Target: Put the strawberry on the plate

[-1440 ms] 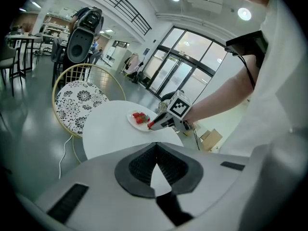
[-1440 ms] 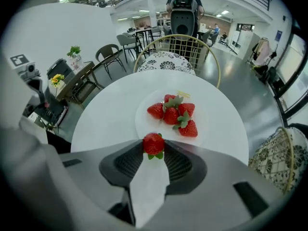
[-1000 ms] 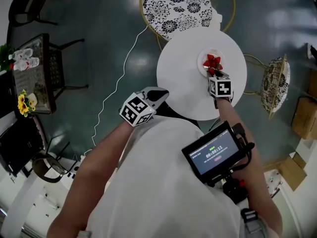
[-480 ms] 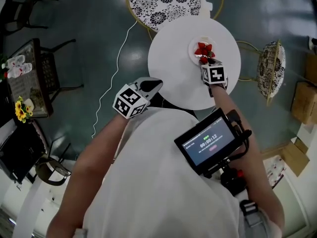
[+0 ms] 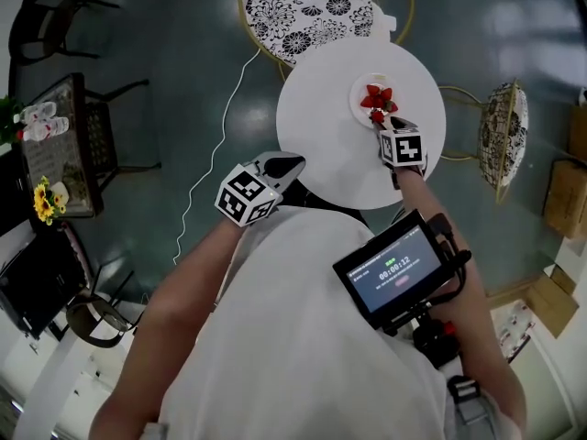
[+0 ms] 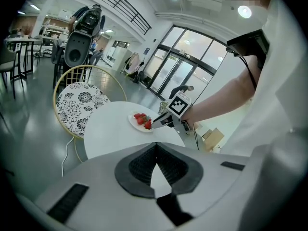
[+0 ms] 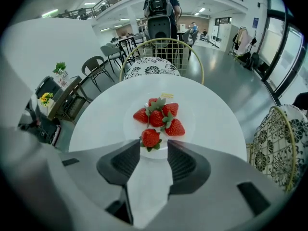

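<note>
- Right gripper: jaws have just opened wide; pads clear of the fruit.
- Strawberry: lies on the near rim of the plate, frame centre, beside other strawberries; placement looks complete.
- Left gripper: jaws together, empty.

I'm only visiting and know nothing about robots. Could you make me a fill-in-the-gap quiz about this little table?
1. The red strawberries lie on a small round white ____.
2. That dish stands on a round ____ table.
3. The jaws of the right gripper stand ____ at the nearest strawberry.
Missing words: plate; white; open. Those jaws have just been opening; the nearest strawberry lies at their tips, unpressed.
</note>
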Demonstrator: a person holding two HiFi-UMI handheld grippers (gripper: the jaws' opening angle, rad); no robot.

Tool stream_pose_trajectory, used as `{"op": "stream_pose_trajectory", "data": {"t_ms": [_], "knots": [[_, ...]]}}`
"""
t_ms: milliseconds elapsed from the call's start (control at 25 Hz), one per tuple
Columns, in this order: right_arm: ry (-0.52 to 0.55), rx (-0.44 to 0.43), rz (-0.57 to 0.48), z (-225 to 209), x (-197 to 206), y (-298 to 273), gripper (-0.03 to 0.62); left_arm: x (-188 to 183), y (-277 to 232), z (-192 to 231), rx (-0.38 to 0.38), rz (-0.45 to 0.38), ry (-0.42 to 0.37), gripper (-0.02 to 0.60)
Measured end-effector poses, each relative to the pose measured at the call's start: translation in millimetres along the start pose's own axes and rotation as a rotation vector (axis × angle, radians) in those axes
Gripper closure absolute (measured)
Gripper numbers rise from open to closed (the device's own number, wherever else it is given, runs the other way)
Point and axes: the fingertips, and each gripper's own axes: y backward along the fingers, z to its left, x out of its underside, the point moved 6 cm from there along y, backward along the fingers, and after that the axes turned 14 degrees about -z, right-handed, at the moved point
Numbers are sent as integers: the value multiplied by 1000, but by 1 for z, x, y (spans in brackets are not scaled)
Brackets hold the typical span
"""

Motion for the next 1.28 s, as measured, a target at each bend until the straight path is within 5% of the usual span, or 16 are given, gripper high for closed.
{"op": "stream_pose_trajectory", "data": {"t_ms": [240,400,1280], "knots": [[0,1,-101,-18,16,54,447,-4,-9,-43,3,-15,-39,578],[-26,41,-171,-27,26,80,588,-3,-9,-54,-1,-22,-58,578],[-168,-103,-559,3,69,217,589,-10,-32,-129,37,-29,-206,578]]}}
